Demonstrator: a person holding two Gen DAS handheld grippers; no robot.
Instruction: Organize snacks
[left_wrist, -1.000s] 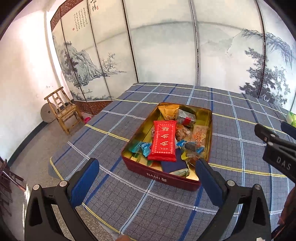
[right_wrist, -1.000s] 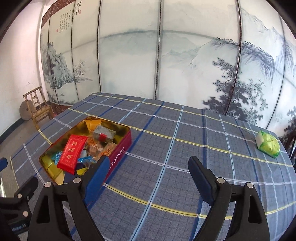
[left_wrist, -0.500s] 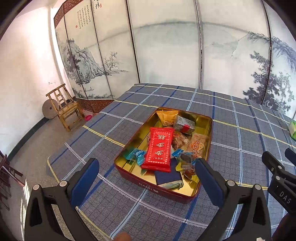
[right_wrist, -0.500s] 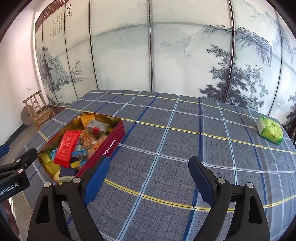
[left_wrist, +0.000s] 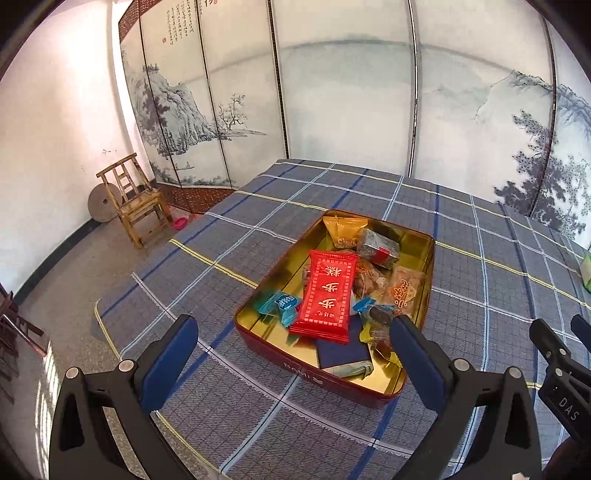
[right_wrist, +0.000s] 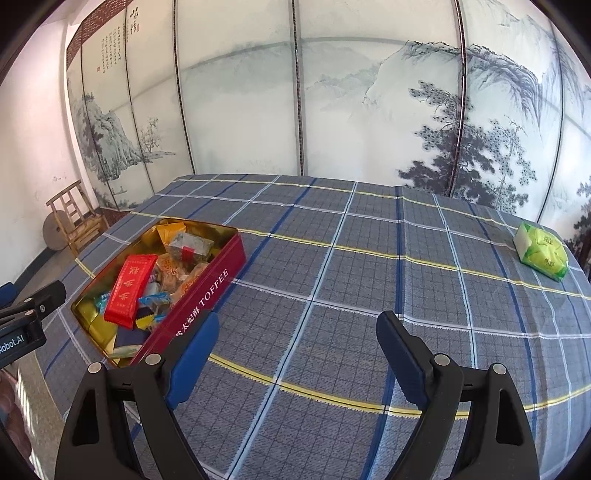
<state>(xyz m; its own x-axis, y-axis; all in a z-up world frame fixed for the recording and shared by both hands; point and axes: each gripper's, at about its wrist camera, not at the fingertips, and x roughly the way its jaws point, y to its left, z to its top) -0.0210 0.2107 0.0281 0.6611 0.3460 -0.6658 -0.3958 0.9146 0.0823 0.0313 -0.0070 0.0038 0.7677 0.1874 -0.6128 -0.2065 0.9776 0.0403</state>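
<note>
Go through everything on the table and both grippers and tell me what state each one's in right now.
Toffee tin: lid off, holding mixed snacks.
Red packet: sealed, lying on top of the pile in the tin.
Green packet: sealed, alone on the tablecloth, outside the tin.
Left gripper: open, nothing between its fingers.
Right gripper: open, nothing between its fingers.

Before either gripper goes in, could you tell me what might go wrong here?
The red packet lies loosely on a heap in the tin; grabbing it may drag neighbouring sweets out. The tin sits near the table edge, so a nudge could slide it off. The green packet lies far off near the opposite edge and might get overlooked.
</note>
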